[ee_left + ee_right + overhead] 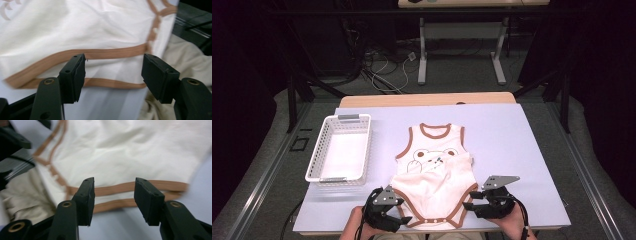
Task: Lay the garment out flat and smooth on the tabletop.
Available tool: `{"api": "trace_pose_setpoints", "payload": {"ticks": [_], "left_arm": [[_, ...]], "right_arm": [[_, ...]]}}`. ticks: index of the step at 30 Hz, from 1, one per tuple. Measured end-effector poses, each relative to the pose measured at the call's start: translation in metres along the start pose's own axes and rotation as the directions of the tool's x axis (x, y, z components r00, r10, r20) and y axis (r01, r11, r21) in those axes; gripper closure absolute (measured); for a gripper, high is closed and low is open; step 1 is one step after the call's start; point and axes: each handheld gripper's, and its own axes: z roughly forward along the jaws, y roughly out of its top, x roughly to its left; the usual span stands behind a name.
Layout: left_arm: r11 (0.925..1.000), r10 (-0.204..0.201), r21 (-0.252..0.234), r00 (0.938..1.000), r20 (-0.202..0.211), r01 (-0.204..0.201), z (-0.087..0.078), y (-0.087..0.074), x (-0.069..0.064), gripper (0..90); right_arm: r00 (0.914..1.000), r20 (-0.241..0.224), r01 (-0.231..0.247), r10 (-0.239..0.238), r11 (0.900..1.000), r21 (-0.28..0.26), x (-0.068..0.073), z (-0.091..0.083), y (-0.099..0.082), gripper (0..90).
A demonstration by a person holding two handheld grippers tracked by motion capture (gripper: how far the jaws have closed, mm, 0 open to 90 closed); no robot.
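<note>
Now the folded bodysuit is to be let go cleanly

A cream bodysuit [432, 172] with brown trim lies flat near the front edge of the surface [512, 135], its lower part doubled up over the bear print so that two brown hems run close together. A white basket [341, 148] stands to its left, well apart.

The left gripper [398, 219] sits at the bottom-left hem and the right gripper [472, 201] at the bottom-right hem. In each gripper view the jaws are seen standing apart, with the hem [110, 53] lying just ahead of the pads and nothing pinched between them; the same is seen at the right hem [117, 187].

The step is judged to be the release after a fold. It is best done with the jaws kept spread until they are clear of the cloth, and with both grippers drawn straight back and slightly up, so that the trim is not snagged and the layers are not dragged out of line. The edge alignment should be checked before any further fold is started.
</note>
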Motion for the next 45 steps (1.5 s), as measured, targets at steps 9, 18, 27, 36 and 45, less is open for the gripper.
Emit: {"api": "trace_pose_setpoints", "payload": {"ticks": [9,18,27,36,45], "left_arm": [[0.9973,-0.073,-0.001,0.9889,-0.129,0.073,-0.004,-0.005,0.016,42.5],[0.9984,-0.049,0.020,0.9905,-0.129,0.052,0.007,-0.008,0.019,61.5],[0.9991,-0.035,0.019,0.9919,-0.122,0.037,0.010,-0.009,0.019,76.0],[0.9988,-0.041,0.022,0.9923,-0.117,0.043,0.009,-0.009,0.020,80.9],[0.9987,-0.042,0.023,0.9930,-0.110,0.045,0.010,-0.010,0.020,81.0]], "right_arm": [[0.9737,0.208,-0.082,0.092,0.9951,-0.055,-0.027,0.005,0.000,62.1],[0.9677,0.235,-0.080,0.092,0.9949,-0.061,-0.035,0.022,0.007,69.1],[0.9686,0.241,-0.057,0.062,0.9980,-0.029,-0.037,0.030,0.001,83.8],[0.9692,0.239,-0.059,0.058,0.9982,-0.004,-0.037,0.025,0.000,87.0],[0.9660,0.255,-0.049,0.041,0.9985,0.026,-0.036,0.018,-0.002,80.8]]}}
